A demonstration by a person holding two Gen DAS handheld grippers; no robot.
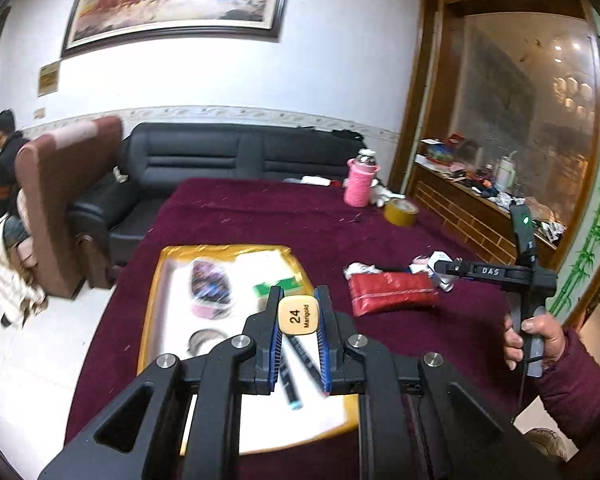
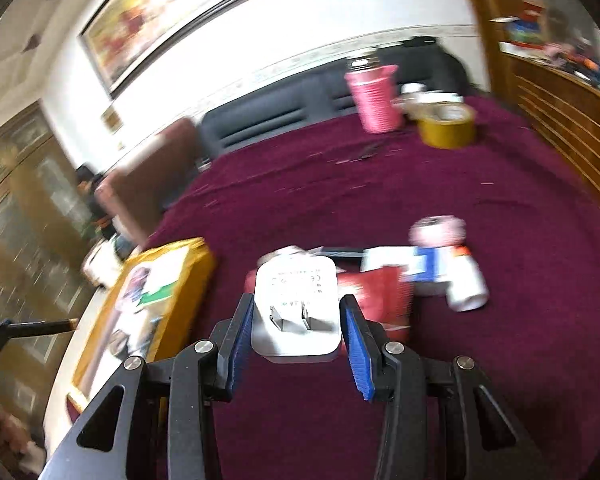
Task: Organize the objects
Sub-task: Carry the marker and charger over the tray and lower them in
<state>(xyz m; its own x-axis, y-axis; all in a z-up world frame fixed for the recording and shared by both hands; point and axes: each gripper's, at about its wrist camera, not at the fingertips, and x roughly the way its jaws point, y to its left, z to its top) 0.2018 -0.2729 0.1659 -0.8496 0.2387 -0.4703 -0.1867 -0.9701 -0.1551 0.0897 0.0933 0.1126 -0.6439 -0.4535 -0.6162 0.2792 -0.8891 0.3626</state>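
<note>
Left wrist view: close above the yellow tray (image 1: 156,280), facing the black sofa (image 1: 220,156). Right wrist view: low over the maroon bench (image 2: 340,184), tilted. Shared: tray (image 2: 180,256), pink bottle (image 1: 360,184) (image 2: 374,98), tape roll (image 1: 401,213) (image 2: 446,126).

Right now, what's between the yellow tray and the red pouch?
Bare maroon cloth only, in the left wrist view: nothing lies between the yellow tray and the red pouch.

Both the left gripper (image 1: 298,322) and right gripper (image 2: 298,322) are black with silver screws and ribbed blue pads (image 2: 358,354); the bare hand (image 1: 530,338) has a maroon sleeve (image 1: 580,396)
</note>
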